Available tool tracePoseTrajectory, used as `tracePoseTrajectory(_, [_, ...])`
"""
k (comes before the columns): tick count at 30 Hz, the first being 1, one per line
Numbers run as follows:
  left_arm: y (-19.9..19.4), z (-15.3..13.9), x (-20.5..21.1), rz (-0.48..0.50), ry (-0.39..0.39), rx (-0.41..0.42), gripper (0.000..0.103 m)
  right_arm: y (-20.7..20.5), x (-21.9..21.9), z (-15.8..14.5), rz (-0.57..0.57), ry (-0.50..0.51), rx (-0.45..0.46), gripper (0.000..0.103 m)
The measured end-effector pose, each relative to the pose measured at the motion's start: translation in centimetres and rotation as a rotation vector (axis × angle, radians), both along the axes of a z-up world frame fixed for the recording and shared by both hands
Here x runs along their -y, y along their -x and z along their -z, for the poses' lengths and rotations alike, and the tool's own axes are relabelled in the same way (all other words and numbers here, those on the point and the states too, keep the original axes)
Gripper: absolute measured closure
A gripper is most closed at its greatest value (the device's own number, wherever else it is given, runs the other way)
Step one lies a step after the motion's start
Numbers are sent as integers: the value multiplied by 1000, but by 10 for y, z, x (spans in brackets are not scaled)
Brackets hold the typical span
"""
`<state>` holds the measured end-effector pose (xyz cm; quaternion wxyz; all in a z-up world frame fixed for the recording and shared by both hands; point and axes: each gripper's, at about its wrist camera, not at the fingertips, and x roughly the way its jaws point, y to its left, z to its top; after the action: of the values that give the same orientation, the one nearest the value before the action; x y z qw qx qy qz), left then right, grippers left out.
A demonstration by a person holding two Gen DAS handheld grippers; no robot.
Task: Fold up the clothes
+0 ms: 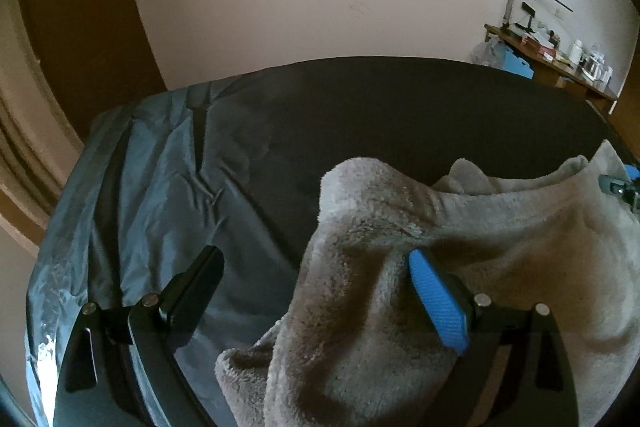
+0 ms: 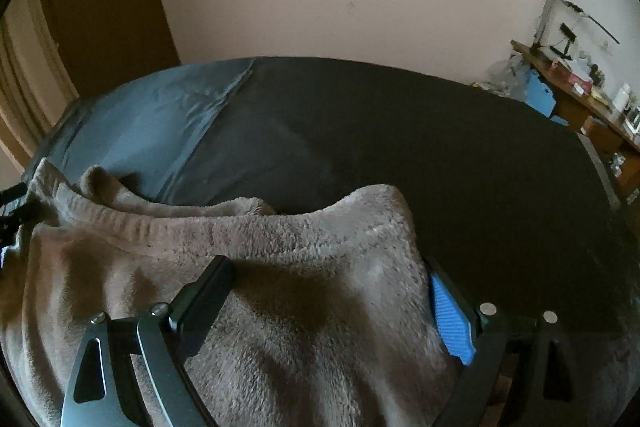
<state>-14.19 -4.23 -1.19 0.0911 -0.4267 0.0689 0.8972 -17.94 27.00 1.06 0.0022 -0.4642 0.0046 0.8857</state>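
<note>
A grey-beige fleece garment [image 1: 460,267] lies bunched on the near part of the bed, its ribbed edge [image 2: 180,223] running across the right wrist view. My left gripper [image 1: 314,257] is open. The garment's left corner pokes up between its black finger [image 1: 204,275] and its blue-padded finger [image 1: 436,299]. My right gripper [image 2: 328,267] is open too, and the garment's right corner [image 2: 360,219] fills the space between its fingers. Each gripper shows at the edge of the other's view: the right gripper [image 1: 622,187], the left gripper [image 2: 12,211]. The fleece hides whether any pad touches it.
The bed carries a dark sheet [image 1: 400,107] and a wrinkled grey-blue cover [image 1: 152,167] on its left part. A cluttered wooden desk [image 2: 580,87] stands at the far right by the pale wall. A brown door panel [image 1: 80,27] is at the left.
</note>
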Motion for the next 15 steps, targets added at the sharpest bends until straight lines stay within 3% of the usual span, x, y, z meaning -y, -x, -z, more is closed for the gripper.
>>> tracePoseTrajectory(5, [1, 3, -4, 23, 1, 7, 9, 10, -3, 6, -17, 26, 8, 10])
tracePoseTrajectory(8, [-1, 6, -7, 33, 10, 9, 16, 15, -3, 7, -31, 41, 8, 16])
tracePoseTrajectory(11, [-1, 8, -10, 47, 4, 16, 28, 14, 1, 6, -45, 35, -15, 29])
tracePoseTrajectory(15, [-2, 8, -11, 60, -10, 21, 46, 11, 8, 1, -55, 9, -57, 55])
